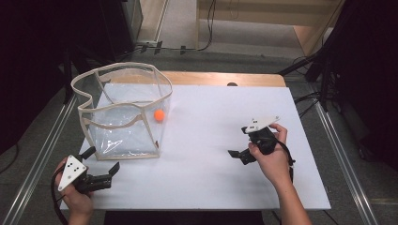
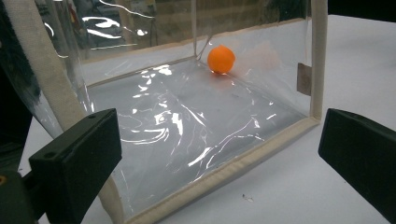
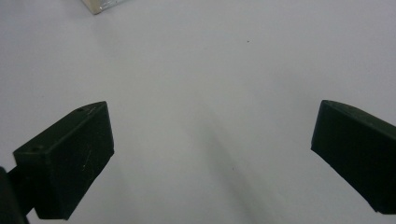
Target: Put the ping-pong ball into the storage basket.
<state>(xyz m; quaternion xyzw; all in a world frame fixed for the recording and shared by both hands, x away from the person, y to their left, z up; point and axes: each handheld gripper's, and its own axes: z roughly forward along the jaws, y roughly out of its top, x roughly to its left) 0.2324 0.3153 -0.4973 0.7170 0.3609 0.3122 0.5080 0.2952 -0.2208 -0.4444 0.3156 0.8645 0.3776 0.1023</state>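
- A clear bag (image 1: 123,112) with cream trim stands open on the left part of the white table (image 1: 211,136), its rim bent out of shape
- An orange ball (image 1: 159,115) lies inside the bag on its floor, in the far right corner; in the left gripper view the ball (image 2: 221,59) rests against the back wall, beside the seam
- The left gripper (image 1: 102,164) sits low at the table's near left corner, just beside the bag's near bottom edge, jaws spread wide with nothing between them
- In its own view the bag's near trim (image 2: 224,172) runs across between the two jaws, not touched by either
- The right gripper (image 1: 239,149) hovers over bare table right of centre, well apart from the bag, held in the person's hand (image 1: 272,161)
- Its jaws stand wide apart, empty, pointing left toward the bag
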